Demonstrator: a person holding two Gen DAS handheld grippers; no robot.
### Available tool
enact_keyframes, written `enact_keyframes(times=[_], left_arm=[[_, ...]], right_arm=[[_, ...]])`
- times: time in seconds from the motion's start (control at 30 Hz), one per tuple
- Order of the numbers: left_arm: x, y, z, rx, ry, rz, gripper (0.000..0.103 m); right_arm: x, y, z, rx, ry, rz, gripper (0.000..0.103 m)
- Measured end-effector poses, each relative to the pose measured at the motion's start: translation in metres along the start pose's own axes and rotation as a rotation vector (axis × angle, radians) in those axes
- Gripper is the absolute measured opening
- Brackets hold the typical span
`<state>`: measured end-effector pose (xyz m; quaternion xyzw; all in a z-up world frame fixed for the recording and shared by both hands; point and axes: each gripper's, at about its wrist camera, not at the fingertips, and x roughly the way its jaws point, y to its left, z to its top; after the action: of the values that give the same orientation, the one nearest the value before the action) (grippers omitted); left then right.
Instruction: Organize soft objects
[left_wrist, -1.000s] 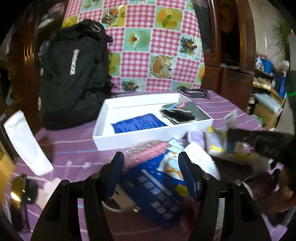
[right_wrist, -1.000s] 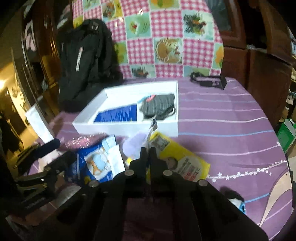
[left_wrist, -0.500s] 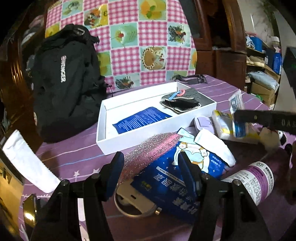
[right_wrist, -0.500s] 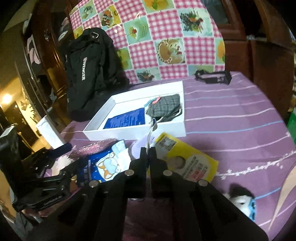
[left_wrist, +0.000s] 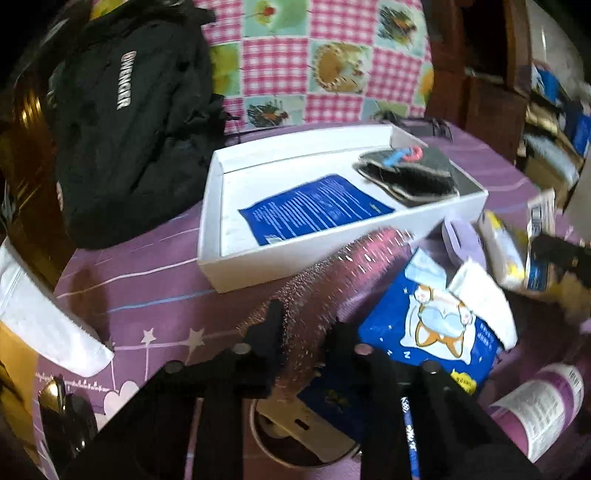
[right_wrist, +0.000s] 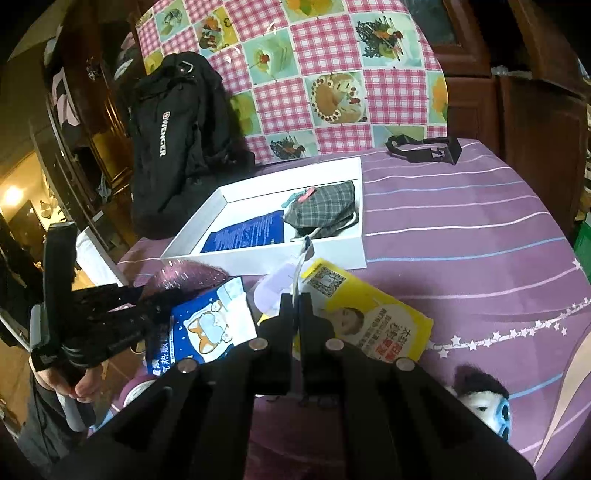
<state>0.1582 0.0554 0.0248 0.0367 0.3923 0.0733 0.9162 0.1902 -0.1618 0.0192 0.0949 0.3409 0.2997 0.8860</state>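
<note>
The white tray (left_wrist: 258, 266) sits on the purple-clothed counter (right_wrist: 461, 236) and serves as the landmark. Inside it lie a blue sheet (left_wrist: 314, 208) toward its left and a plaid pouch (right_wrist: 325, 212) at its right end. A black backpack (left_wrist: 125, 122) stands just behind the tray's left corner.

The left hand-held gripper (left_wrist: 303, 328) is in front of the tray. Its jaws have just been closing, and the glittery pink pouch (left_wrist: 332, 273) lies between them; the fingers (left_wrist: 271, 325) look pressed against its near end. The pouch stretches from there up to the tray's front wall.

The right hand-held gripper (right_wrist: 295, 310) is clenched on a thin white packet (right_wrist: 301, 258), held upright in front of the tray's right half. Below it, in front of the tray, lies a yellow packet (right_wrist: 365, 317). Left of that are a lilac item (right_wrist: 275, 291) and a blue corgi pack (right_wrist: 207, 332). A white bottle with a purple label (left_wrist: 543, 410) lies farther in front, to the right in the left wrist view. A plush toy (right_wrist: 484, 398) rests near the counter's edge, well apart from the tray.
</note>
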Motion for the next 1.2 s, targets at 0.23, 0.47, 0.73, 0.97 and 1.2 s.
enact_keyframes(times=[0.23,0.47,0.73,0.97,1.2], left_arm=[[-0.039,-0.002,0.013,-0.031,-0.152,-0.014,0.014],[-0.067,-0.011,0.031,-0.038,-0.223,-0.08,0.014],[-0.059,-0.007,0.072,-0.141,-0.234,-0.123,0.014],[-0.046,0.02,0.106,-0.332,-0.198,-0.211,0.014],[0.002,0.04,0.11,-0.44,-0.088,-0.255,0.014]], right_arm=[[-0.005,0.008,0.001,-0.019,-0.01,0.006,0.004],[-0.025,0.027,0.014,-0.054,-0.059,0.015,0.004],[-0.013,0.057,0.063,-0.067,-0.06,0.007,0.004],[-0.005,0.051,0.112,0.056,-0.104,0.065,0.004],[0.032,0.032,0.126,0.208,-0.049,0.083,0.004]])
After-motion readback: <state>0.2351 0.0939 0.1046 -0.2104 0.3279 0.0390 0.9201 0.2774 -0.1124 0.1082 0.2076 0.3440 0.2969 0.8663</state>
